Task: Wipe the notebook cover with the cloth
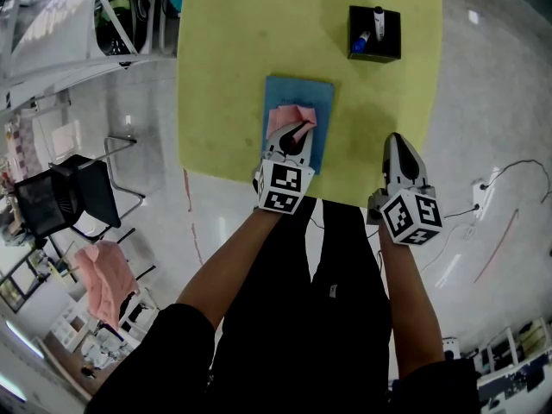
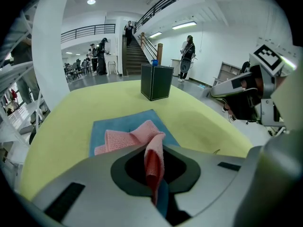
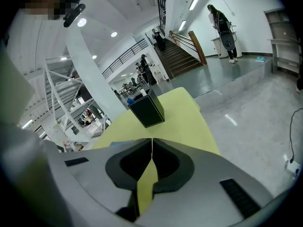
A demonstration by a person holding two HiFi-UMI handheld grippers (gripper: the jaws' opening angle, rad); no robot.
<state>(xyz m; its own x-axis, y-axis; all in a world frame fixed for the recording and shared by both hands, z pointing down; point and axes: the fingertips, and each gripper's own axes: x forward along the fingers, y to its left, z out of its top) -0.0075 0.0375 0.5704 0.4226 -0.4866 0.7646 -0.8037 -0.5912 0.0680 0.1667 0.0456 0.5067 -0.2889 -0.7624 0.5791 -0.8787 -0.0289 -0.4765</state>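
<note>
Pink cloth [image 2: 128, 138] looks soft and light and bunches easily; the left gripper [image 1: 296, 134] has its fingers clamped on one fold, with the rest draped on the blue notebook [image 1: 321, 97], which lies flat near the front edge of the yellow table [image 1: 233, 41]. The notebook looks thin and likely to slide when wiped, so pressing on a bare corner should steady it. The right gripper [image 1: 398, 160] hovers at the table's edge, apart from the notebook, fingers together and empty.
</note>
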